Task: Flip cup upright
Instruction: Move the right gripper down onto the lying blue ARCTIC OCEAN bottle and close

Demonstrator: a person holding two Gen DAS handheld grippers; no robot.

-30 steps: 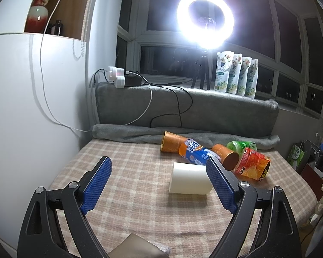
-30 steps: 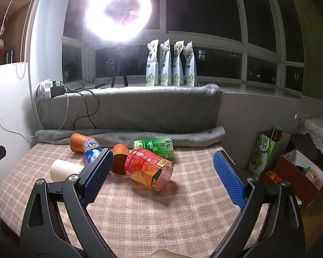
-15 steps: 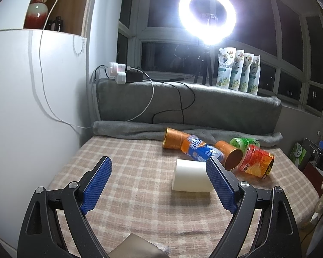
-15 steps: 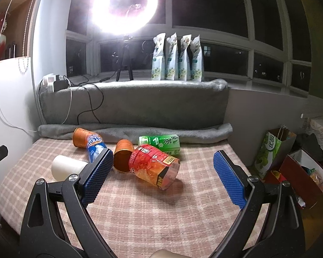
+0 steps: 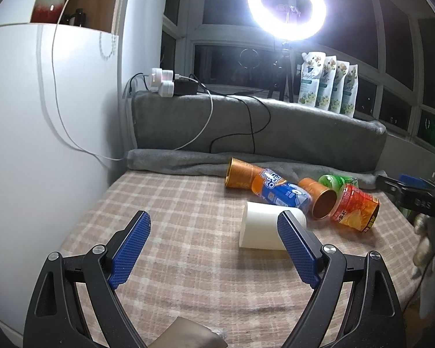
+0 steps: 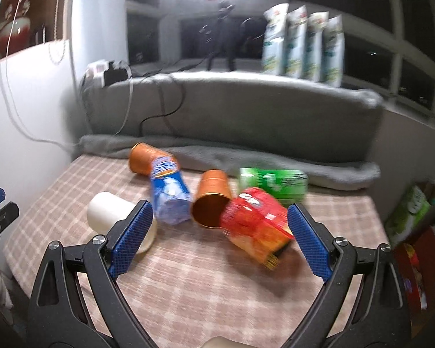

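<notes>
A white cup point(image 5: 261, 229) lies on its side on the checked cloth, and shows in the right wrist view point(image 6: 110, 211) too. An orange cup point(image 5: 319, 200) lies on its side beside it, mouth toward me point(image 6: 211, 200). A second orange cup point(image 5: 240, 172) lies further back point(image 6: 143, 159). My left gripper point(image 5: 214, 249) is open and empty, its right finger in front of the white cup. My right gripper point(image 6: 220, 235) is open and empty, above the cloth just short of the orange cup and the red can.
A blue-labelled bottle point(image 6: 168, 194), a red can point(image 6: 255, 223) and a green carton point(image 6: 272, 181) lie among the cups. A grey cushion point(image 5: 258, 127) backs the surface, with cables and a ring light point(image 5: 287, 3) behind. A white cabinet point(image 5: 43, 133) stands left.
My right gripper has moved forward and tilted down toward the lying objects, with motion blur. My left gripper has shifted only slightly.
</notes>
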